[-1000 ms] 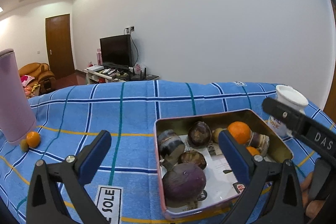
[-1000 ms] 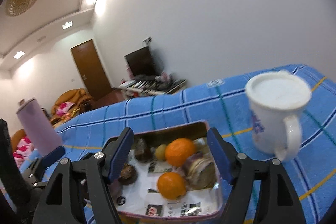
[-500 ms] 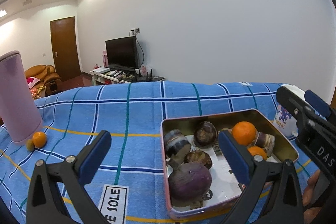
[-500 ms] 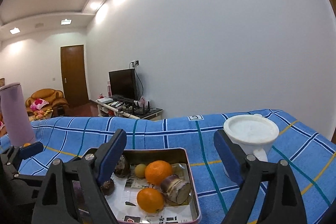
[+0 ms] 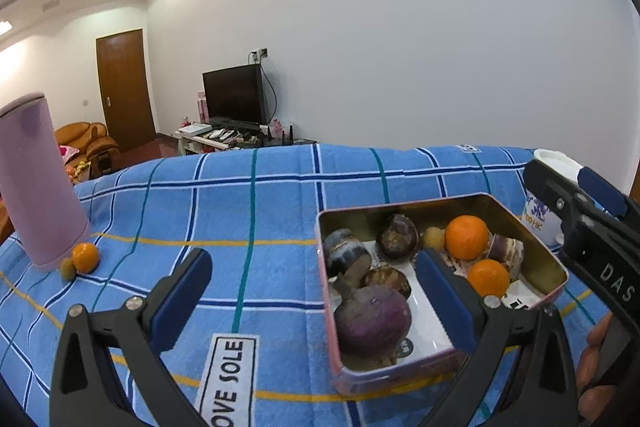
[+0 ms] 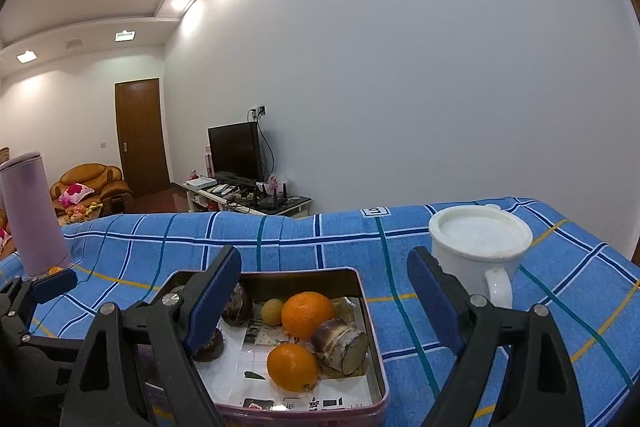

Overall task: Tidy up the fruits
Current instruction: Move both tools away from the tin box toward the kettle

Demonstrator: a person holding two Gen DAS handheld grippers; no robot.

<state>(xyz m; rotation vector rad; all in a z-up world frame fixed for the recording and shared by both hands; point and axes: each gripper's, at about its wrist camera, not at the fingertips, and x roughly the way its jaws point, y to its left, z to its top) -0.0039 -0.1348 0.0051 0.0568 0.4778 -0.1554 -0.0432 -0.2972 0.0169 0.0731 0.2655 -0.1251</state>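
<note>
Living room behind — television, brown door, sofa. Blue plaid cloth [image 5: 256,211] covers surface. Open metal tin [image 6: 370,311] holds gathered fruit: two oranges [image 6: 307,314], dark purple fruits [image 5: 372,319], cut sugarcane piece [image 6: 340,341]. One small orange [image 5: 85,257] sits apart beside purple tumbler [image 5: 38,183] — likely next to collect. Left claw [image 5: 316,301] wide open, empty, straddling tin's left wall. Right claw [image 6: 326,301] jaws just opened wide, nothing gripped, hovering over tin. White mug [image 6: 478,247] stands right of tin.
</note>
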